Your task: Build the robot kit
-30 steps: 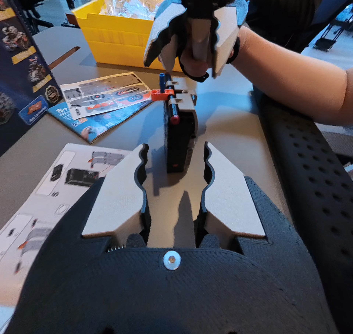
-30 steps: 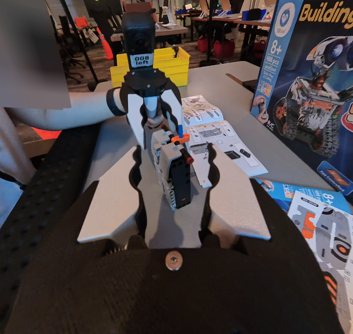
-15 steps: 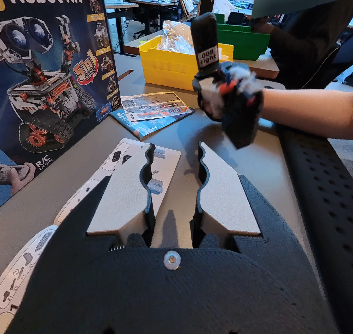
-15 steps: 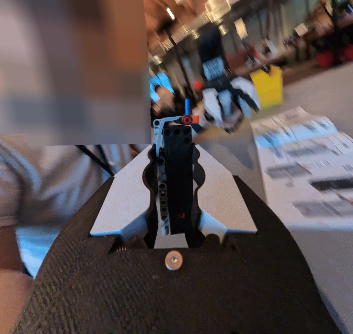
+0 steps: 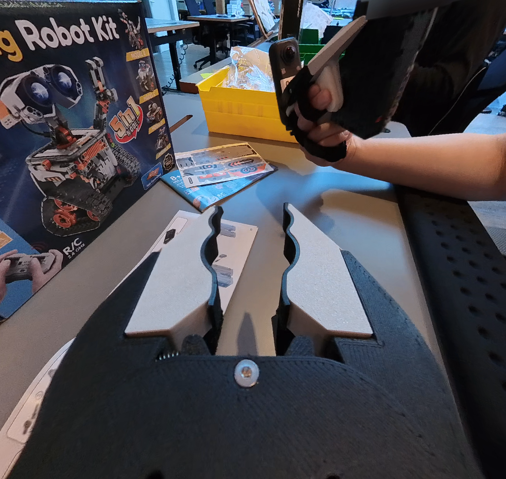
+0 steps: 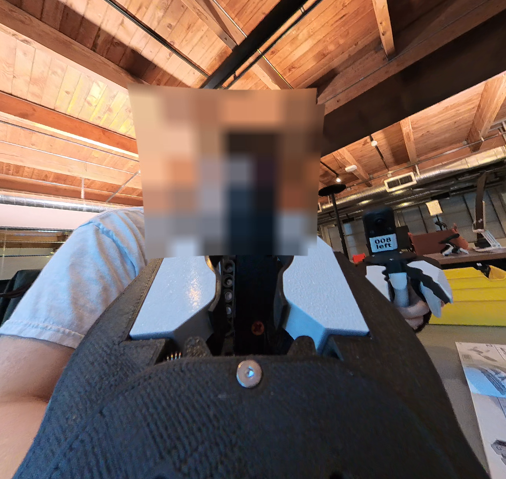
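We find the right gripper [image 6: 247, 288] clamped on a black brick assembly [image 6: 253, 299] raised off the worktop [image 5: 356, 236], the left gripper [image 5: 250, 236] parted and empty above an instruction sheet [image 5: 235, 249].

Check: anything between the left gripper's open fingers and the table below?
Nothing solid. The left gripper is open and empty over the grey table; only the flat instruction sheet lies under its left finger. The black brick assembly is clamped in the right gripper.

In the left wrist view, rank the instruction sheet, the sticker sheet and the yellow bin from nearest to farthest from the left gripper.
From the left gripper:
1. Instruction sheet, under its left finger.
2. Sticker sheet, ahead, slightly left.
3. Yellow bin, at the table's far side.
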`<state>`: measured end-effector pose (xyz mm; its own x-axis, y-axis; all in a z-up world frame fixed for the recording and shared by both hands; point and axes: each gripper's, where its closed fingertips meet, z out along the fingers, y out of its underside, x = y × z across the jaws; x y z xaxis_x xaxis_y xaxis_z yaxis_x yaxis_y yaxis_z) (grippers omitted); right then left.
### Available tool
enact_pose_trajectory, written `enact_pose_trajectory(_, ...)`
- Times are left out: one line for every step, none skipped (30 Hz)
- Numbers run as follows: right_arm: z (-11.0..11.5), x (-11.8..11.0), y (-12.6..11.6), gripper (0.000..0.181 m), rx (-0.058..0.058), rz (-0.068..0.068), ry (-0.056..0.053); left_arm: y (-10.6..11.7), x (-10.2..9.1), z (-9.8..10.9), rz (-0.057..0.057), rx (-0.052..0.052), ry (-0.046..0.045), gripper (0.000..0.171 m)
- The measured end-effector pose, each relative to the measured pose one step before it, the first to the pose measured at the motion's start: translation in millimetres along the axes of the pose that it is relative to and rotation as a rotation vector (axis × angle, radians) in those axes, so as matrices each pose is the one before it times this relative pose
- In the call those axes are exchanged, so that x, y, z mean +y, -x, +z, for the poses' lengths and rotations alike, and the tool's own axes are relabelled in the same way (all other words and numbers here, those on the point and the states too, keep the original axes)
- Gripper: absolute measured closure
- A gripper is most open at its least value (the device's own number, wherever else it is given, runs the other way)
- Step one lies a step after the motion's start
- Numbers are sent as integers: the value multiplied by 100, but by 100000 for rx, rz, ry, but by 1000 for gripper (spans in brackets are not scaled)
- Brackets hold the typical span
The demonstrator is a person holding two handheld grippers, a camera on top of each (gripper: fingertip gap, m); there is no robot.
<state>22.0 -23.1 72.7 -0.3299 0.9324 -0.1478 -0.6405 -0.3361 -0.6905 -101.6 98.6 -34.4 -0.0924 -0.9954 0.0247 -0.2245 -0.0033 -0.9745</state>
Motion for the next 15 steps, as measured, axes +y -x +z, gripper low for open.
enact_pose_trajectory(-19,412,-514,147,3955,-245,3149,159,179,-99,433,-800,940,128)
enact_pose_trajectory(-108,844,-1043,147,8292,-686,6451,331,207,-153,604,-1614,1080,127)
enact_pose_trajectory(-165,1338,-1068,146,8987,-2368,9476,406,131,-226,293,-1785,373,127)
enact_pose_trajectory(-168,1304,-1013,146,8414,-2020,8215,374,-17,-267,-558,-1290,-778,127)
enact_pose_trajectory(-184,1236,-871,146,6502,363,6923,357,-108,-285,-1535,-778,-1433,127)
enact_pose_trajectory(-166,896,-693,146,4554,854,4278,292,-125,-263,-2031,-240,-1347,127)
enact_pose_trajectory(-162,639,-630,146,3717,1393,3275,207,-103,-216,-1803,76,-1009,127)
enact_pose_trajectory(-92,385,-587,147,3716,116,2550,169,-68,-172,-1013,-30,-722,127)
enact_pose_trajectory(-34,569,-717,147,5239,-609,5195,167,14,-139,-19,-506,-138,127)
enact_pose_trajectory(36,561,-685,146,6077,-2925,5408,187,86,-95,555,-907,306,127)
enact_pose_trajectory(73,819,-822,146,7404,-1773,7793,176,75,-76,557,-906,405,127)
enact_pose_trajectory(130,1028,-753,146,8012,-2166,9771,130,54,-83,251,-586,225,127)
enact_pose_trajectory(221,859,-387,146,6618,-4002,8521,89,6,-75,-124,-268,-52,128)
enact_pose_trajectory(246,1058,-268,145,6051,-3456,10312,51,-64,-69,-297,-16,-358,128)
enact_pose_trajectory(330,796,-171,146,5532,-3916,8508,34,-89,-48,-248,56,-519,128)
